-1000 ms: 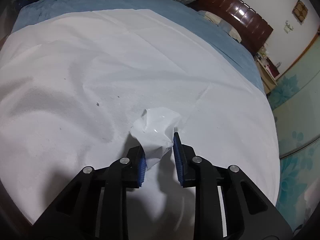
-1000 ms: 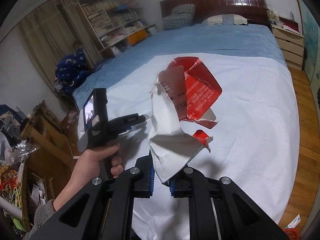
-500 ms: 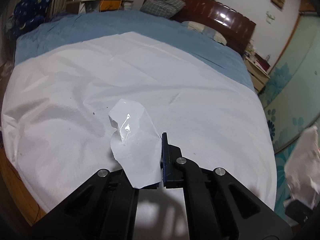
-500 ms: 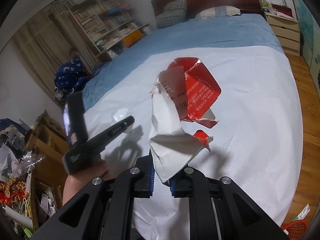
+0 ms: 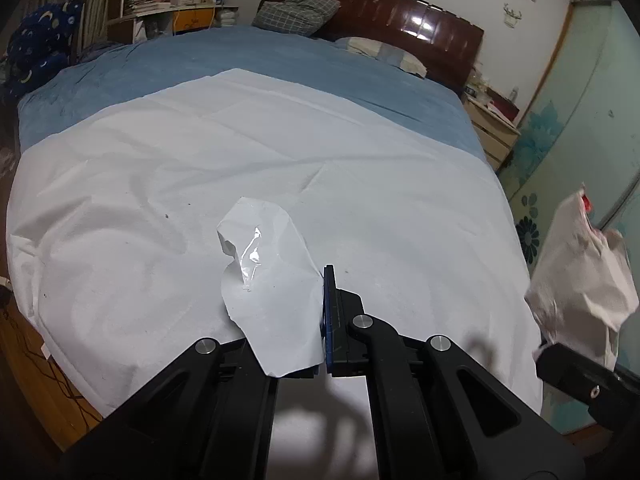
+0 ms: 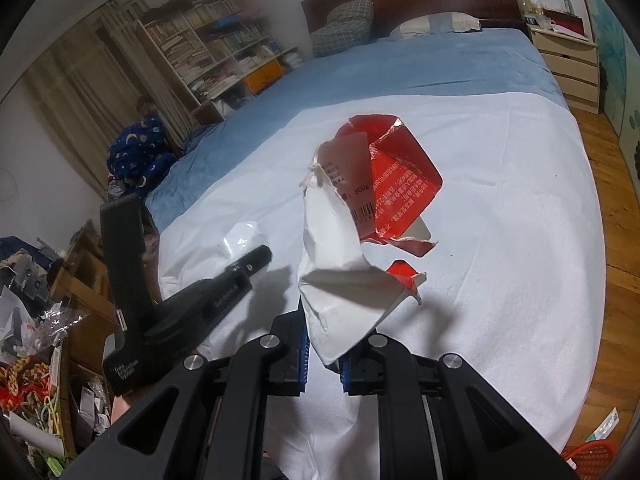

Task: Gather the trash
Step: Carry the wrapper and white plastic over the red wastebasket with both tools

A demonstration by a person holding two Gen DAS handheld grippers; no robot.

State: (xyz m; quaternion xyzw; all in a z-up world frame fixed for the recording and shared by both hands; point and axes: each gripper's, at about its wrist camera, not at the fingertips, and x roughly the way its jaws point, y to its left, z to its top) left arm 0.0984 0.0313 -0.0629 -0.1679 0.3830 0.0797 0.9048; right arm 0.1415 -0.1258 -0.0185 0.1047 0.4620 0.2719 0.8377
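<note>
My left gripper (image 5: 320, 312) is shut on a crumpled white glossy wrapper (image 5: 272, 280), held up off the white sheet (image 5: 160, 184) that covers the bed. In the right wrist view the same wrapper (image 6: 242, 236) shows at the tip of the left gripper (image 6: 256, 258). My right gripper (image 6: 322, 346) is shut on the lower edge of a torn red and white paper bag (image 6: 360, 216), which stands up above the sheet (image 6: 500, 220). That bag (image 5: 580, 280) also hangs at the right edge of the left wrist view.
Blue bedding (image 5: 280, 64) and pillows (image 5: 296, 12) lie toward a dark headboard (image 5: 400, 16). A bookshelf (image 6: 208, 52) and a cluttered desk (image 6: 36, 320) stand left of the bed. A nightstand (image 6: 568, 56), wood floor (image 6: 616, 200) and a red basket (image 6: 592, 452) are on the right.
The left gripper closed on the white wrapper and lifted it off the sheet, rising and pulling back. The right gripper kept its hold on the torn bag and shifted slightly.
</note>
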